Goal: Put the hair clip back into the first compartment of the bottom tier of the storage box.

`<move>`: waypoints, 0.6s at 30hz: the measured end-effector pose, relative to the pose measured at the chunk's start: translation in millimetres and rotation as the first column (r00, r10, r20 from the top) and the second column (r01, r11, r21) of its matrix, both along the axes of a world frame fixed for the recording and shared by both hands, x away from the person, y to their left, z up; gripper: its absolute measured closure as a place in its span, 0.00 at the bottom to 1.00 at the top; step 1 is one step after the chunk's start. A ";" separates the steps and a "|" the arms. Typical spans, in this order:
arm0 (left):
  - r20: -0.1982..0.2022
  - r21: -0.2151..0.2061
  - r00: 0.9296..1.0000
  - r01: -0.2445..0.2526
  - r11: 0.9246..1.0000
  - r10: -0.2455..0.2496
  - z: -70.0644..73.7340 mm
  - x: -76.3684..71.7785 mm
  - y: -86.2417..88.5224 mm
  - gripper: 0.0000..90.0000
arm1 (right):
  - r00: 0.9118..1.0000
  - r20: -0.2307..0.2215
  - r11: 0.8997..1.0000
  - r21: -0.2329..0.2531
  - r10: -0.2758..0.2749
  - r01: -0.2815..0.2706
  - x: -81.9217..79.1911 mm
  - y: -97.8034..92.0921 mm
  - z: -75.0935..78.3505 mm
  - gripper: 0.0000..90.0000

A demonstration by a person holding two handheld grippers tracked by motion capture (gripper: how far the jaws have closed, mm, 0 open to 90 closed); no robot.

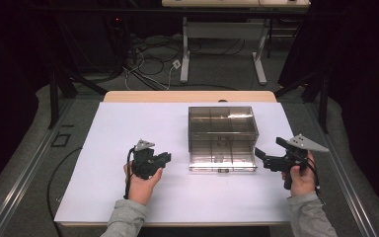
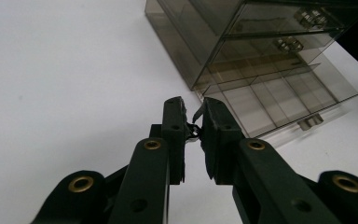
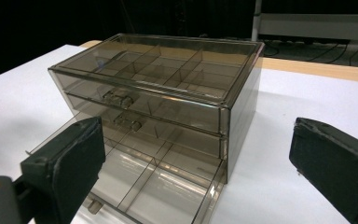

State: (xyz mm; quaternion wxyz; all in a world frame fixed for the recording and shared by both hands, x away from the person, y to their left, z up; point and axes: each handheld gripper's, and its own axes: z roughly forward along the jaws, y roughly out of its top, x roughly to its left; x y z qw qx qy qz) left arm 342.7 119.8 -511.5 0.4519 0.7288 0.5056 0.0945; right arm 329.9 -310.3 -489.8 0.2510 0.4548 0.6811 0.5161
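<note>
The left claw (image 2: 193,119) is nearly closed, its jaws pinching something small, dark and thin whose kind I cannot tell; it hovers over the white bench (image 1: 108,133) just left of the smoked-plastic drawer organizer (image 1: 222,129). The right claw (image 3: 196,163) stands wide open and holds nothing, just off the organizer's front right corner. The organizer sits at the middle of the bench, its bottom drawer (image 3: 154,186) pulled out toward the person, the two drawers above it shut.

The drawer looks like thin, hard plastic: light, stiff, smooth and likely slippery, and it could crack or scuff if squeezed hard. The small handle (image 2: 310,122) at the middle of its front edge seems the best hold; a push flat on the front would probably slide it shut. The whole box may shift on the bench, being light.
</note>
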 end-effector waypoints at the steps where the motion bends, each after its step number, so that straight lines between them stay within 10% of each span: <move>1: 0.003 0.006 1.000 0.003 1.000 -0.003 2.4 -0.2 -2.2 0.89 | 1.000 0.003 1.000 -0.010 0.005 -0.005 0.1 -0.4 0.0 0.04; 18: 0.054 0.012 0.996 0.077 0.997 -0.077 32.6 6.5 -31.5 0.89 | 1.000 -0.016 0.999 -0.032 0.010 -0.011 0.2 -3.4 0.0 0.03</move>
